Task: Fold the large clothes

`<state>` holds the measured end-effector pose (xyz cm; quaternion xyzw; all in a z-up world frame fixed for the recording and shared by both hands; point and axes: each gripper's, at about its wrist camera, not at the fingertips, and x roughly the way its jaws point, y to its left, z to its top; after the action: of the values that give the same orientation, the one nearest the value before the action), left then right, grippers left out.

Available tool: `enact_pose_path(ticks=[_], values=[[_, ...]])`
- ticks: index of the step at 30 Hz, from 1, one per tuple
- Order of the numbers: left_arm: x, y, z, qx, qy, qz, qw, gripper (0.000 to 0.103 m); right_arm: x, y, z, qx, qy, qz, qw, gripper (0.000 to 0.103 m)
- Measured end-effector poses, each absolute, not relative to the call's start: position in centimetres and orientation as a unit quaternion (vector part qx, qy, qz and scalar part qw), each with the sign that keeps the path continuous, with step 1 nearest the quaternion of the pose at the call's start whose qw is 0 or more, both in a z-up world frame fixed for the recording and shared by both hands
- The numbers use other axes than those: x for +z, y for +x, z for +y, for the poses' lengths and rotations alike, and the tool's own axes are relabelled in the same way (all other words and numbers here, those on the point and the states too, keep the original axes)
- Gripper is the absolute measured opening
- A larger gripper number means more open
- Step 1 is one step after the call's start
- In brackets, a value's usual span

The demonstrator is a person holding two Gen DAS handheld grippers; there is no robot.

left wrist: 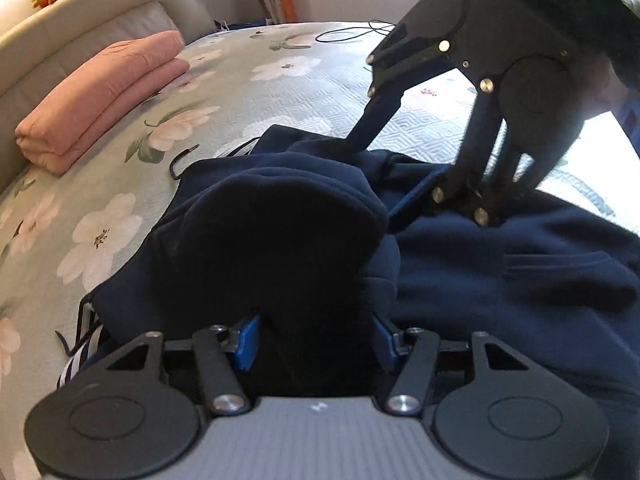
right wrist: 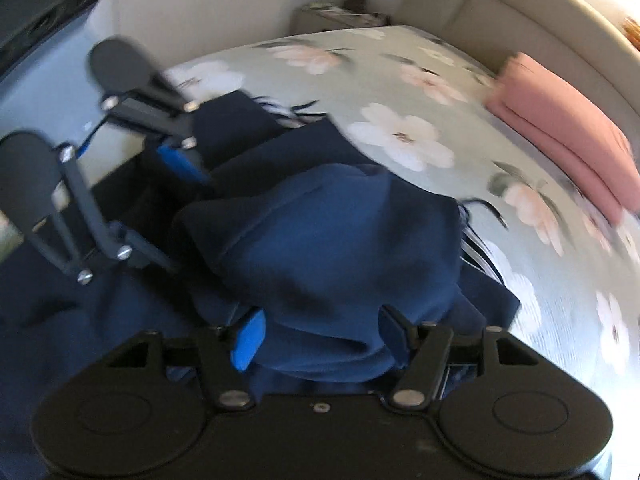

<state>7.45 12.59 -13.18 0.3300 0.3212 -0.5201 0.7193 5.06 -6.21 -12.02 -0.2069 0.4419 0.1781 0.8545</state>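
navy garment bunched on the floral bed, both hand-held grippers over it.

the navy garment point(left wrist: 500, 264) lies heaped on the bed point(left wrist: 120, 216), a mound of it between the spread jaws of the left hand-held gripper point(left wrist: 316, 344) and the right hand-held gripper point(right wrist: 320, 336); neither pinches it. a folded pink blanket point(left wrist: 104, 92) sits near the headboard point(left wrist: 80, 20).

One navy garment point(left wrist: 500, 264), one folded pink blanket point(left wrist: 104, 92), two claws, one bed point(left wrist: 240, 80).
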Motion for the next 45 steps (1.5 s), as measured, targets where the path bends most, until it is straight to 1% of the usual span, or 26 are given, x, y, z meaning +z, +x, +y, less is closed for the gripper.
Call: enact_pose_path(ticks=[2, 4, 5, 6, 7, 8, 9, 11, 14, 18, 21, 23, 25, 27, 30, 32, 34, 35, 37, 39, 41, 43, 45], values=[[-13.3, 7.9, 12.5, -0.521, 0.321, 0.326, 0.721, 0.059, -12.4, 4.7, -5.5, 0.188, -0.233, 0.436, 0.849, 0.076], [-13.3, 8.2, 12.4, -0.525, 0.316, 0.328, 0.719, 0.054, -12.9, 5.0, -5.0, 0.191, -0.244, 0.428, 0.849, 0.076], [-13.5, 8.4, 12.4, -0.527, 0.316, 0.329, 0.717, 0.045, -13.1, 5.4, -4.9, 0.197, -0.248, 0.427, 0.847, 0.075], [-13.7, 8.6, 12.3, -0.527, 0.318, 0.332, 0.715, 0.026, -13.4, 5.6, -4.7, 0.199, -0.256, 0.421, 0.847, 0.071], [-13.9, 8.9, 12.1, -0.525, 0.322, 0.335, 0.712, 0.012, -13.7, 5.9, -4.6, 0.197, -0.264, 0.415, 0.848, 0.067], [-14.2, 9.2, 11.9, -0.523, 0.328, 0.34, 0.71, 0.007, -14.0, 6.3, -4.6, 0.192, -0.269, 0.416, 0.847, 0.038], [-14.1, 9.5, 12.0, -0.524, 0.323, 0.337, 0.712, 0.006, -13.9, 6.5, -4.8, 0.2, -0.258, 0.416, 0.849, 0.004], [-13.2, 10.3, 12.4, -0.523, 0.305, 0.327, 0.726, 0.005, -13.0, 7.0, -5.5, 0.193, -0.229, 0.404, 0.864, 0.004], [-10.1, 11.9, 13.3, -0.512, 0.283, 0.3, 0.754, 0.005, -10.3, 7.9, -6.5, 0.182, -0.208, 0.372, 0.886, 0.004], [-5.5, 13.7, 13.5, -0.476, 0.302, 0.239, 0.791, 0.005, -5.6, 9.7, -7.0, 0.155, -0.195, 0.318, 0.915, 0.004], [-2.7, 14.1, 13.7, -0.441, 0.307, 0.19, 0.822, 0.005, -3.4, 10.1, -6.9, 0.129, -0.186, 0.276, 0.934, 0.004], [-2.0, 13.5, 14.3, -0.43, 0.302, 0.167, 0.834, 0.005, -3.0, 9.5, -6.9, 0.122, -0.175, 0.263, 0.941, 0.004], [-3.2, 11.5, 14.3, -0.428, 0.341, 0.154, 0.823, 0.006, -3.8, 8.3, -7.0, 0.129, -0.164, 0.275, 0.938, 0.004], [-6.1, 8.8, 14.3, -0.439, 0.382, 0.167, 0.796, 0.006, -6.1, 6.9, -6.7, 0.137, -0.167, 0.304, 0.928, 0.004], [-11.6, 4.5, 14.6, -0.47, 0.413, 0.219, 0.749, 0.006, -10.9, 3.8, -5.6, 0.155, -0.175, 0.362, 0.902, 0.004], [-15.2, 1.8, 15.3, -0.476, 0.433, 0.253, 0.723, 0.006, -13.7, 1.5, -4.8, 0.166, -0.199, 0.399, 0.879, 0.005], [-17.5, 0.2, 16.6, -0.486, 0.429, 0.307, 0.697, 0.006, -15.9, -0.9, -4.2, 0.175, -0.223, 0.433, 0.856, 0.006], [-18.0, -0.4, 17.4, -0.49, 0.421, 0.327, 0.69, 0.006, -16.6, -1.9, -4.5, 0.183, -0.215, 0.455, 0.845, 0.006], [-17.7, -0.8, 19.2, -0.49, 0.396, 0.361, 0.687, 0.008, -16.7, -3.3, -5.7, 0.183, -0.194, 0.481, 0.835, 0.007], [-15.6, 0.1, 20.2, -0.482, 0.358, 0.366, 0.711, 0.009, -15.2, -3.5, -7.2, 0.166, -0.167, 0.481, 0.845, 0.007], [-12.6, 1.7, 20.7, -0.472, 0.307, 0.355, 0.747, 0.01, -12.2, -2.2, -9.0, 0.14, -0.108, 0.459, 0.871, 0.009], [-10.0, 4.3, 19.9, -0.46, 0.262, 0.323, 0.784, 0.01, -9.3, 0.3, -10.7, 0.115, -0.04, 0.419, 0.9, 0.009], [-8.7, 7.0, 17.9, -0.444, 0.233, 0.292, 0.815, 0.011, -8.1, 3.2, -11.1, 0.089, 0.009, 0.391, 0.916, 0.01]])
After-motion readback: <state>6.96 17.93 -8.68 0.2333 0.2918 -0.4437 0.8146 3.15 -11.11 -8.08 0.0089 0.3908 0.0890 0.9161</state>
